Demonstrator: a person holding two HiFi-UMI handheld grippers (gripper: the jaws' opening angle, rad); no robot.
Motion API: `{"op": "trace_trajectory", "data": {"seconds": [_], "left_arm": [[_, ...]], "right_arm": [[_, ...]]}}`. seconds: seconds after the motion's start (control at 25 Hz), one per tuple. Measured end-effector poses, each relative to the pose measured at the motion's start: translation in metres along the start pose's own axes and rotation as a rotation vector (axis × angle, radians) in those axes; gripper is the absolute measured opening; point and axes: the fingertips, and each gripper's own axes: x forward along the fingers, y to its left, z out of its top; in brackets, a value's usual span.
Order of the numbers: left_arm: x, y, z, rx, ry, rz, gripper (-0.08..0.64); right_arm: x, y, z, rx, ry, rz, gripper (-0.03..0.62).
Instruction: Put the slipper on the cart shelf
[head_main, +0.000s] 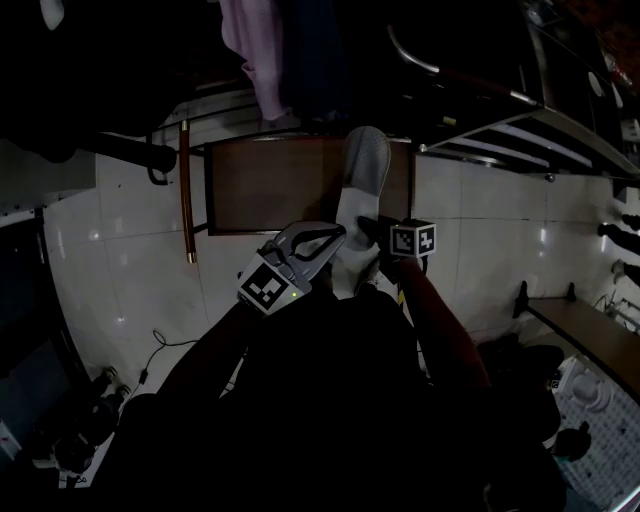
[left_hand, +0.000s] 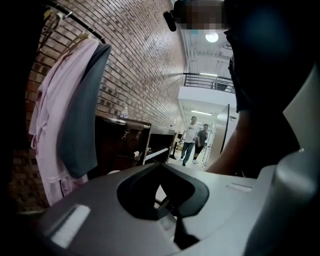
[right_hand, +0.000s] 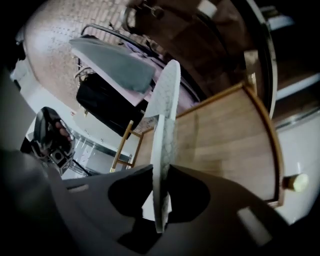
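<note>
**Pale floor tiles, a brown cart shelf, a slipper not yet set down**

Pale tiled floor (head_main: 130, 240) is showing all around the brown wooden cart shelf (head_main: 260, 185) in this dim room. The right gripper (head_main: 368, 230) is pinching the grey-white slipper (head_main: 365, 165) at its near end, its fingers (right_hand: 225, 200) pressing on both sides of the thin sole. The slipper is hanging edge-up over the right part of the shelf and, as far as I can judge, not resting on it. The left gripper (head_main: 325, 240) is hovering just beside it, fingers pressed together on nothing.

The pick-up looks done, so lowering the slipper flat and letting go are what is remaining. I am counting one slipper, one shelf board, two grippers, and two garments hanging behind: a pink garment (left_hand: 50, 130) and a grey garment (left_hand: 82, 115).
</note>
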Motion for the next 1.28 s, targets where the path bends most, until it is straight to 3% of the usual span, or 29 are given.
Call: {"op": "trace_trajectory", "data": {"seconds": [0.32,0.64,0.88,1.12,1.28], "left_arm": [[0.013,-0.023,0.026,0.013,-0.025,-0.034,0.000],[0.016,-0.038,0.052,0.040,-0.050,0.030,0.000],[0.029,-0.056,0.071,0.068,-0.068,0.080,0.000],[0.042,-0.071,0.089,0.104,-0.107,0.111,0.000],[0.046,-0.074,0.099,0.108,-0.127,0.120,0.000]], "right_arm": [[-0.076,0.050,0.027,-0.122,-0.187,-0.012,0.069],[-0.148,0.104,0.072,-0.300,-0.349,-0.001,0.069],[-0.203,0.142,0.105,-0.535,-0.467,-0.014,0.069],[-0.246,0.179,0.116,-0.650,-0.569,0.031,0.069],[-0.265,0.182,0.122,-0.719,-0.639,0.036,0.069]]}}
